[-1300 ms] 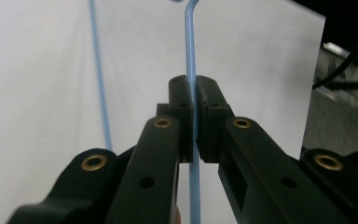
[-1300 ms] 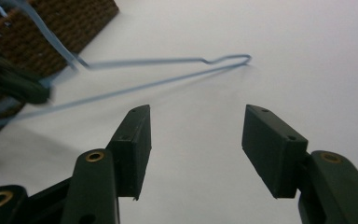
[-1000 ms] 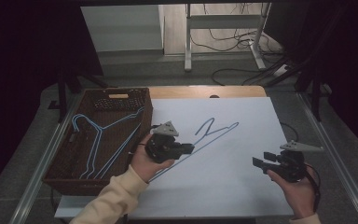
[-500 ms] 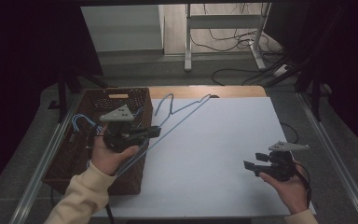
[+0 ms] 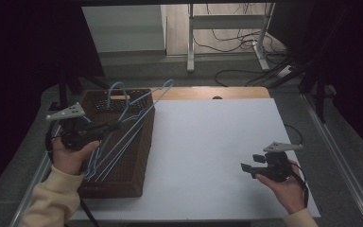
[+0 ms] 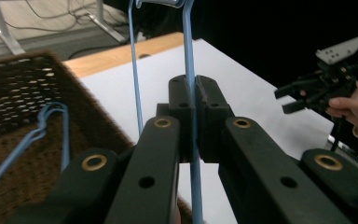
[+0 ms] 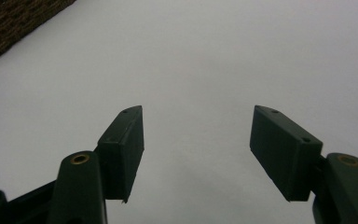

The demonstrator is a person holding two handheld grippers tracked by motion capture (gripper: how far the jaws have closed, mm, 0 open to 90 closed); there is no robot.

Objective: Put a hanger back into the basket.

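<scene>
Holding a blue wire hanger [image 5: 137, 106] over the brown basket [image 5: 137, 156], the left gripper [image 6: 195, 100] has its fingers [image 6: 182, 112] clenched tight on one thin wire that sticks up past them. It looks light, springy and slippery, so pinching a straight wire seems best. The right gripper [image 5: 247, 169] waits over the white table [image 5: 217, 142], fingers [image 7: 123, 140] released, nothing between them.

The hanger [image 6: 189, 70] is thin wire with a smooth, slightly glossy blue coating. The basket [image 5: 137, 156] is dark brown woven wicker, rough and open-meshed. The table [image 5: 217, 142] has a matt white top with a bare wooden edge. The left hand-held gripper [image 6: 196, 100] is matt black plastic with brass-coloured rivets.
</scene>
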